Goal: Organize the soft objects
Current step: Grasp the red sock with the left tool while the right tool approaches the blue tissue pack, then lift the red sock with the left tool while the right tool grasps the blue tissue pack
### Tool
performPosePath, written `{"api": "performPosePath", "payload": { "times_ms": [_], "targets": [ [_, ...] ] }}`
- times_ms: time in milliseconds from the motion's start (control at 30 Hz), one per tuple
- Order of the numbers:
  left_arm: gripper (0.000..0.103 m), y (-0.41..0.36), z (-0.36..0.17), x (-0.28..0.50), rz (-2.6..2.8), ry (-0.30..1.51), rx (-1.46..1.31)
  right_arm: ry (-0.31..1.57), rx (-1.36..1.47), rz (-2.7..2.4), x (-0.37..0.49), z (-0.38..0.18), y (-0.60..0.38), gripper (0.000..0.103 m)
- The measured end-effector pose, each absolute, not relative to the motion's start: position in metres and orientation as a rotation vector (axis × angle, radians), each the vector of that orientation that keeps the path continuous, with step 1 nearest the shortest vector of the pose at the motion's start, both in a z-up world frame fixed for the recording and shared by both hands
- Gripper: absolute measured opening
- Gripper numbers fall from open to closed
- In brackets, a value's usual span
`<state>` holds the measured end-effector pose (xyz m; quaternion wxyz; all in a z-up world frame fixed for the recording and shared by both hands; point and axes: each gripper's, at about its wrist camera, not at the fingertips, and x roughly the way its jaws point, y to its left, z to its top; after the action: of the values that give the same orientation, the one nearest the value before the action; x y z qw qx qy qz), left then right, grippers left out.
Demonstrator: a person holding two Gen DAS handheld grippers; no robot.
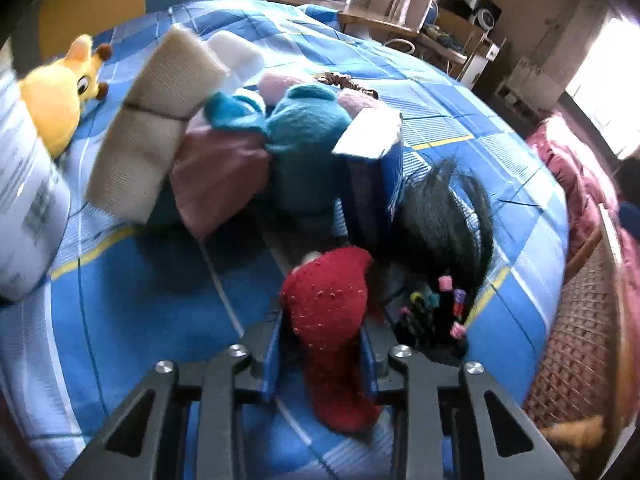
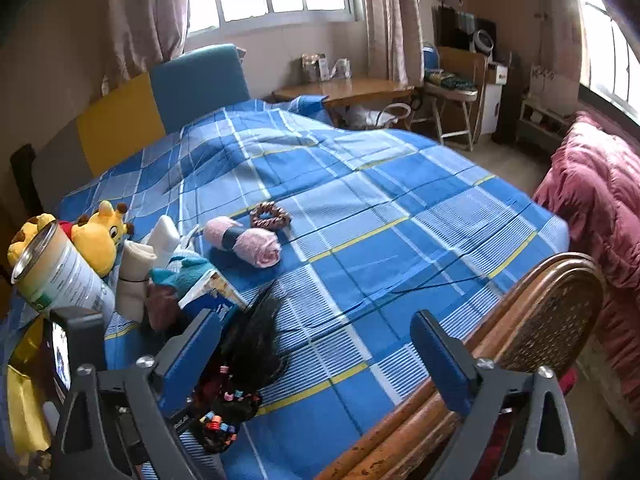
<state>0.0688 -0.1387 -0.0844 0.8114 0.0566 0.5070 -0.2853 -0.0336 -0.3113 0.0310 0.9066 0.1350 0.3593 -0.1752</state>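
My left gripper (image 1: 320, 340) is shut on a red knitted sock (image 1: 332, 320) and holds it above the blue checked bedspread (image 1: 140, 280). Beyond it lie a teal knit piece (image 1: 304, 128), a pink cloth (image 1: 216, 168), a cream rolled cloth (image 1: 152, 120) and a black wig with coloured beads (image 1: 444, 216). My right gripper (image 2: 316, 364) is open and empty over the bed's near edge. In the right wrist view a pink rolled towel (image 2: 244, 240) and a brown scrunchie (image 2: 270, 215) lie mid-bed, and the wig (image 2: 252, 340) lies by the left finger.
A blue box (image 1: 372, 176) stands among the cloths. A white tin can (image 2: 60, 272) and yellow giraffe plush (image 2: 104, 232) sit at the left. A wicker chair back (image 2: 548, 320) rises at the bed's near right edge. A pink quilt (image 2: 600, 200) lies at right.
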Motion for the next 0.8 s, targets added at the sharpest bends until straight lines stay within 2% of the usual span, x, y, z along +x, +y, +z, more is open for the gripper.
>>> {"api": "performPosePath", "payload": {
  "times_ms": [233,467,800],
  "targets": [
    [0.025,-0.083,-0.079,0.044,-0.568,1.023,0.064,0.813,0.362,-0.256,-0.020,0.025,-0.310,0.082],
    [0.025,-0.038,-0.082,0.016,-0.509,1.025,0.054,0.978,0.220,-0.098,0.018,0.012,-0.277,0.081],
    [0.024,-0.023,-0.077,-0.002,-0.489,1.005,0.034,1.164,-0.097,-0.012,0.089,-0.016,-0.241,0.081]
  ]
}}
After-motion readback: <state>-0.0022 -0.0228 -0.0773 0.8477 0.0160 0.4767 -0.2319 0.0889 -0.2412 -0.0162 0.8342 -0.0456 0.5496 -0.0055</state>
